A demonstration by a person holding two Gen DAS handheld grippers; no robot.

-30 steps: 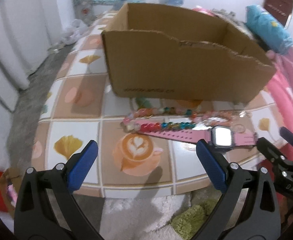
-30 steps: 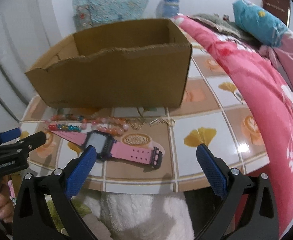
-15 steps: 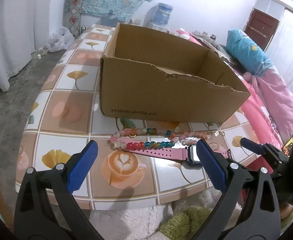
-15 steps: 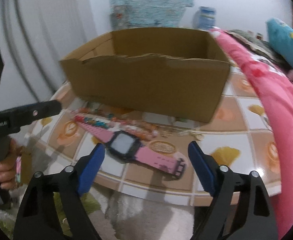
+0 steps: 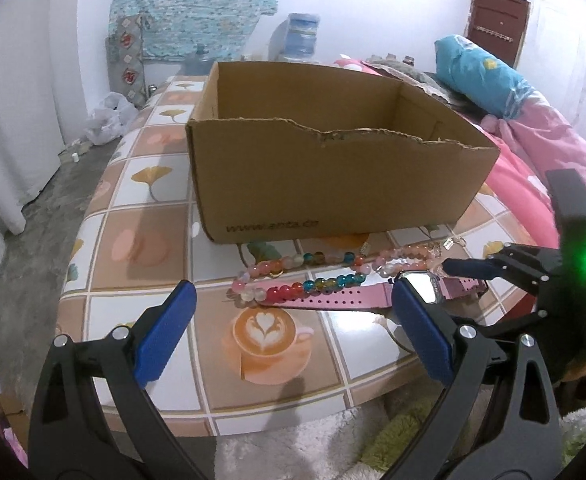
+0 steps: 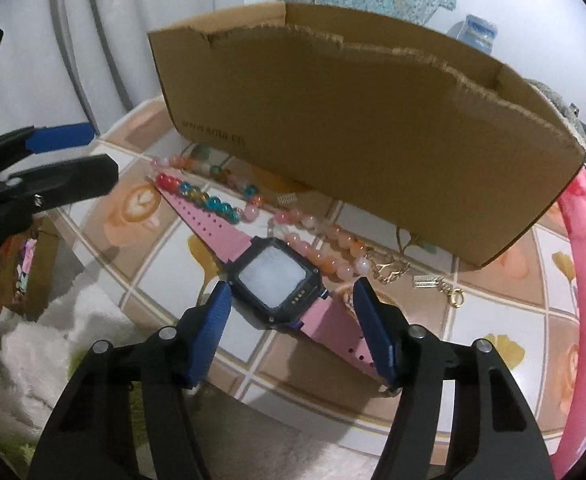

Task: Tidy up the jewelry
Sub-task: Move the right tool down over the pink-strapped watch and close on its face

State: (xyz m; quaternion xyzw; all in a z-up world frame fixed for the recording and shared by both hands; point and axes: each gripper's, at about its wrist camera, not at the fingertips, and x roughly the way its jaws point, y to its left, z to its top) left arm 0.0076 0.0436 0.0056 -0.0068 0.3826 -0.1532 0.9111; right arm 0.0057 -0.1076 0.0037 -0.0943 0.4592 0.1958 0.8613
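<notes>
Presently, on the tiled counter (image 5: 165,240): one pink watch (image 6: 273,280) with dark square face, lying flat near the front edge, strap stretched both ways; one strand of multicoloured beads (image 5: 313,284) resting on and along the strap's far end; one strand of pale pink and orange beads (image 6: 325,248) just behind the watch, between it and the box; one gold chain with clasp (image 6: 421,276) beside the pale beads; one open cardboard box (image 5: 333,176), torn along its near rim, standing just behind the jewelry.

Right tool (image 6: 289,312): blue pads apart on either side of the watch face, strap passing beneath the right-hand pad; jaws have just been closing, watch between them, pads not pressing on it so far as the right wrist view shows.

Left tool (image 5: 293,320): pads wide apart, nothing between them, poised above the counter's front edge near the beads.

Bed with pink cover (image 5: 533,152) alongside the counter; blue pillow (image 5: 481,72) on it.
</notes>
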